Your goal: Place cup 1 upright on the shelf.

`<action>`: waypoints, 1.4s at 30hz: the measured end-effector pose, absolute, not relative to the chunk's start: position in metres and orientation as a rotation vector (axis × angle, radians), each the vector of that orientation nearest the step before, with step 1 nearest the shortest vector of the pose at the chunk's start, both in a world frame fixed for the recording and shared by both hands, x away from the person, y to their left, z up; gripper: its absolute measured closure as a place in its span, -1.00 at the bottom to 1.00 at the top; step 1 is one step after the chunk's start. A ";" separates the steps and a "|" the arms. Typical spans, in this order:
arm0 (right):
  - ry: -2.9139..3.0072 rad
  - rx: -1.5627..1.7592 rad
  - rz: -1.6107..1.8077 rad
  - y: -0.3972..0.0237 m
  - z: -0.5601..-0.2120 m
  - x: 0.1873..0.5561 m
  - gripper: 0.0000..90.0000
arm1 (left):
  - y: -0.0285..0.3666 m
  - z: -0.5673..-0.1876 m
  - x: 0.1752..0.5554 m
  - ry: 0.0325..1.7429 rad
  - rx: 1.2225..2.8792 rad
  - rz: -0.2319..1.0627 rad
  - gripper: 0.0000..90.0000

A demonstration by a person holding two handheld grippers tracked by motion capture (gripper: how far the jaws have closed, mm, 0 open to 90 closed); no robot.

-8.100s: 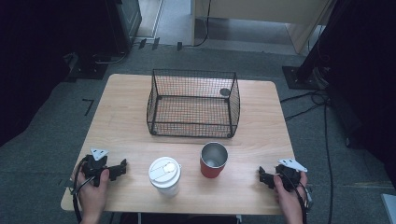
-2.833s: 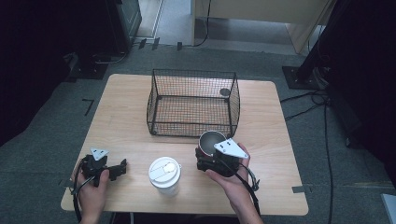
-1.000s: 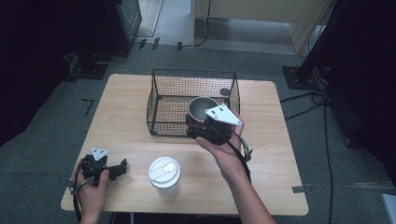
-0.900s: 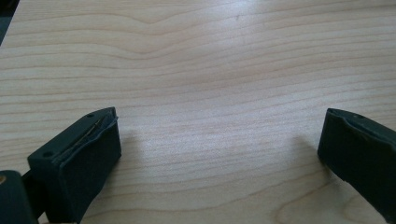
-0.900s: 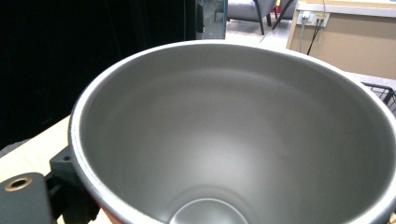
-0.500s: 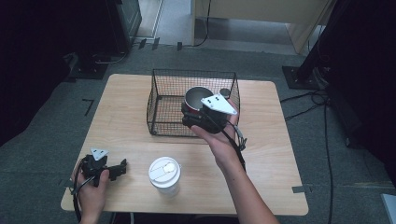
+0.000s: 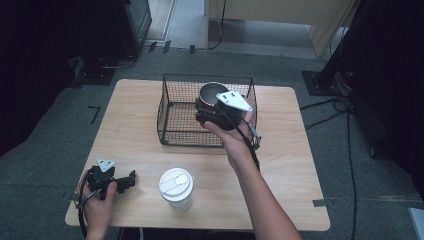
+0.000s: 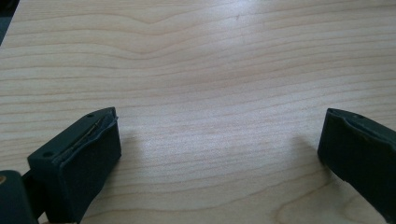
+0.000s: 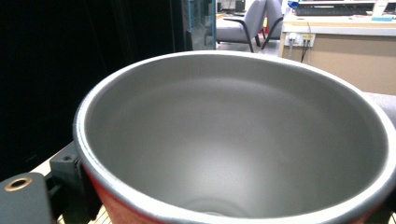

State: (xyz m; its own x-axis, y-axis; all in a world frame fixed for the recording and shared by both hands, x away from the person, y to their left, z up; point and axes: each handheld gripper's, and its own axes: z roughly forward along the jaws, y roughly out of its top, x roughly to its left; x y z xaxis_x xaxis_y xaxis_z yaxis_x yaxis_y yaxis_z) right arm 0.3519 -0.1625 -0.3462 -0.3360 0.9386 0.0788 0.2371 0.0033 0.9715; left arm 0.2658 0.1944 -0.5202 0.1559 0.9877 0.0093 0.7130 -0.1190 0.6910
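Item one, right gripper point(image 7: 207, 111): I am carrying it, clamped on the red metal cup with the bare steel inside point(image 7: 212, 96), over the black wire basket point(image 7: 172, 117). A second ago the cup was hanging above the basket's near right part; now it is sitting farther back and a little more toward the middle, above the rim and not yet down among the wires. In the right gripper view the cup's steel bowl point(image 9: 233, 140) is standing upright, mouth up, with a black jaw pressing against the red wall at lower left.

Item two, left gripper point(image 7: 125, 181): I am resting it on the pale wooden table point(image 7: 135, 125) near the front left corner, where it was a second ago. Its jaws are standing wide apart with nothing but bare wood grain between them, as the left gripper view shows.

Item three, white disposable cup with a white plastic lid point(image 7: 176, 187): standing untouched on the table's front edge, just right of the left gripper, in the same spot as before.

Item four, meaning for the work: I am judging the carry nearly done. The cup is over the basket, so what remains is lowering it past the rim, setting it on the mesh floor and releasing. The lidded cup looks like the next thing to go in.
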 end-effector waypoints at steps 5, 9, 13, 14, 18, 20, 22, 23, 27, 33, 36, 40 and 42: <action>1.603 1.244 1.363 -0.166 -0.347 0.366 -0.83 | 0.194 -0.520 0.266 1.613 1.894 0.658 -1.00; 1.590 1.251 1.349 -0.168 -0.350 0.377 -0.83 | 0.194 -0.520 0.266 1.614 1.891 0.659 -1.00; 1.570 1.250 1.353 -0.169 -0.355 0.387 -0.83 | 0.194 -0.520 0.266 1.613 1.893 0.658 -1.00; 1.564 1.252 1.354 -0.168 -0.356 0.389 -0.83 | 0.194 -0.520 0.266 1.613 1.893 0.658 -1.00; 1.542 1.236 1.349 -0.167 -0.363 0.399 -0.83 | 0.194 -0.520 0.266 1.613 1.893 0.658 -1.00; 1.544 1.245 1.345 -0.167 -0.365 0.403 -0.83 | 0.194 -0.520 0.266 1.614 1.893 0.658 -1.00; 1.536 1.253 1.342 -0.166 -0.367 0.408 -0.83 | 0.194 -0.520 0.266 1.613 1.893 0.658 -1.00; 1.532 1.268 1.339 -0.166 -0.368 0.411 -0.83 | 0.194 -0.520 0.266 1.612 1.895 0.658 -1.00; 1.516 1.281 1.334 -0.167 -0.373 0.421 -0.83 | 0.194 -0.520 0.266 1.613 1.895 0.658 -1.00; 1.510 1.279 1.328 -0.169 -0.383 0.435 -0.83 | 0.194 -0.520 0.266 1.613 1.895 0.657 -1.00; 1.504 1.288 1.344 -0.171 -0.386 0.440 -0.84 | 0.194 -0.520 0.266 1.612 1.896 0.658 -1.00; 1.481 1.289 1.332 -0.175 -0.390 0.447 -0.84 | 0.194 -0.520 0.266 1.613 1.895 0.658 -1.00; 1.481 1.287 1.323 -0.176 -0.394 0.450 -0.84 | 0.194 -0.520 0.266 1.612 1.894 0.658 -1.00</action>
State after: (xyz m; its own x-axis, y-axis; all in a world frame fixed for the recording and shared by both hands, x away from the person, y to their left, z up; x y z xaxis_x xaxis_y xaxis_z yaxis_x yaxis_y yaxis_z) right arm 0.4503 -0.1757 -0.3937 -0.2071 0.9748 0.0832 0.1924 -0.0428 0.9804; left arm 0.2659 0.1943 -0.5203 0.1559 0.9877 0.0095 0.7123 -0.1191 0.6917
